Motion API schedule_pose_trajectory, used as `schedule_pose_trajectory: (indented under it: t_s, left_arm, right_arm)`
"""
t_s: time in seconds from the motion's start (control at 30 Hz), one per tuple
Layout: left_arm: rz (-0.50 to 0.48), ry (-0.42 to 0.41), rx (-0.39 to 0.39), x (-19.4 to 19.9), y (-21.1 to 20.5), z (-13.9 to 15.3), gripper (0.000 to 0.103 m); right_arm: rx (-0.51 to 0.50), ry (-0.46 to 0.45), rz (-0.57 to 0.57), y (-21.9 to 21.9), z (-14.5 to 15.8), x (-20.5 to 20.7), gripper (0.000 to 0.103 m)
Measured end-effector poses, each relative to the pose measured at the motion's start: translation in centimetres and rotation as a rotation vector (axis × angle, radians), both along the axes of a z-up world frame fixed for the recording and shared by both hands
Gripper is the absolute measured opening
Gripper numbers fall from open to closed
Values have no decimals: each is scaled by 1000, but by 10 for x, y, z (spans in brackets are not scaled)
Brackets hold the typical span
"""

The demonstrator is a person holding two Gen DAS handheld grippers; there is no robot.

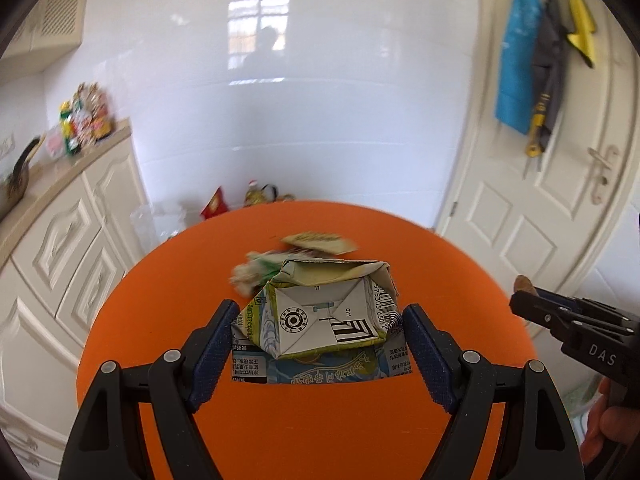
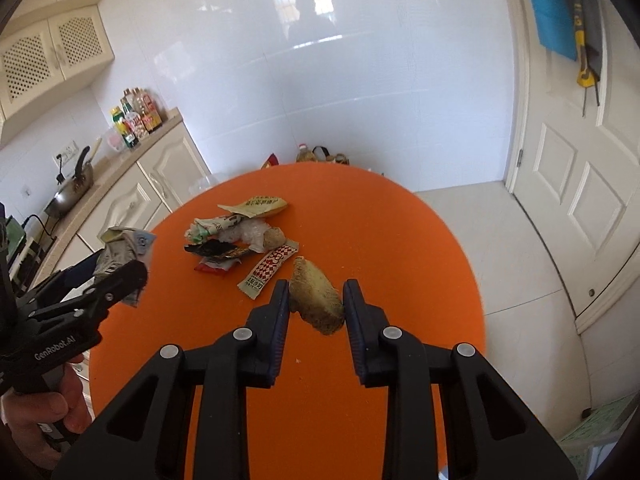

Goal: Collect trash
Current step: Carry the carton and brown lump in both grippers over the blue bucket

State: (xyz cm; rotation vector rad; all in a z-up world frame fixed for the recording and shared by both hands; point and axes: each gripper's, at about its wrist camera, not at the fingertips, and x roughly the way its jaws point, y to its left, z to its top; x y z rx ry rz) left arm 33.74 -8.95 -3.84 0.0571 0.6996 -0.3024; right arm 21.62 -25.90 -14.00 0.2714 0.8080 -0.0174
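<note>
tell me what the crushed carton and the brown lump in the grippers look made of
Carton: printed coated paperboard, slightly glossy; folded seams, creases and a barcode show. Brown lump: likely dry bread or fibrous food scrap, matte; its rough, crumbly surface suggests that, but the material is uncertain.

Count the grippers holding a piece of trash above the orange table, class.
2. The left gripper clamps a crushed carton; the right gripper clamps a brown food scrap. More trash lies on the table.

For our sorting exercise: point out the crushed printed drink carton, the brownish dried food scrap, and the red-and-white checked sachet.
crushed printed drink carton [image 1: 326, 316], left wrist view, folded bottom panel.
brownish dried food scrap [image 2: 316, 300], right wrist view, its middle.
red-and-white checked sachet [image 2: 269, 268], right wrist view, its patterned middle.
</note>
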Motion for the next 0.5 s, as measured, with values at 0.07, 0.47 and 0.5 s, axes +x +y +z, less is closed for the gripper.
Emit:
schedule_pose_trajectory:
  t_s: [0.07,0.47,0.5]
  left_arm:
    - [-32,-20,0,-18,-11,6,78]
    - [-266,-94,-41,-89,-67,31,78]
    - [-287,-101,-40,-92,-72,31,78]
  right_arm:
    - [-8,-19,-14,-6,10,-13,27]
    - [-64,-128,-177,-69,64,-111,27]
    - [-71,-131,-199,-76,66,-120,27]
